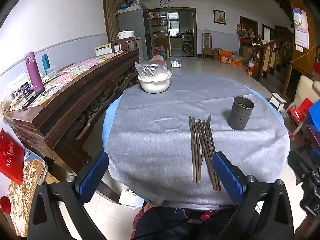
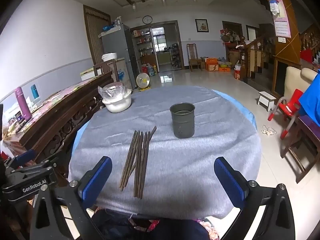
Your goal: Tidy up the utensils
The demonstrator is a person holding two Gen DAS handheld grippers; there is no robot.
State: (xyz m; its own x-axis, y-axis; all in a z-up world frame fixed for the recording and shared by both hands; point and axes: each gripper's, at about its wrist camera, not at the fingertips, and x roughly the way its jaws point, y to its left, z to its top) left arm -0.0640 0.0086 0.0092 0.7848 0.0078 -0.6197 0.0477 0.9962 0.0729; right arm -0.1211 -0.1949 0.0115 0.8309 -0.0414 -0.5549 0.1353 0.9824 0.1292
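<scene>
Opening step, nothing gripped: both the left gripper [image 1: 160, 172] and right gripper [image 2: 163, 177] hold fingers spread empty above the bench [image 2: 200, 160]; next, pinch chopsticks [image 2: 138, 158] at frame centre, then carry them to the holder [image 2: 182, 121] upper right of them.

You have a bundle of dark brown chopsticks [image 2: 138, 160] lying flat on the grey cloth of the round table [image 2: 200, 180], near its front edge and a little left of the middle. They lie roughly side by side, running from front to back, with a few crossing one another at slight angles. Behind them and to their right stands the utensil holder [image 2: 182, 120], a dark grey metal cylinder, upright, open-topped, with small holes low in its wall, apart from the sticks.
</scene>
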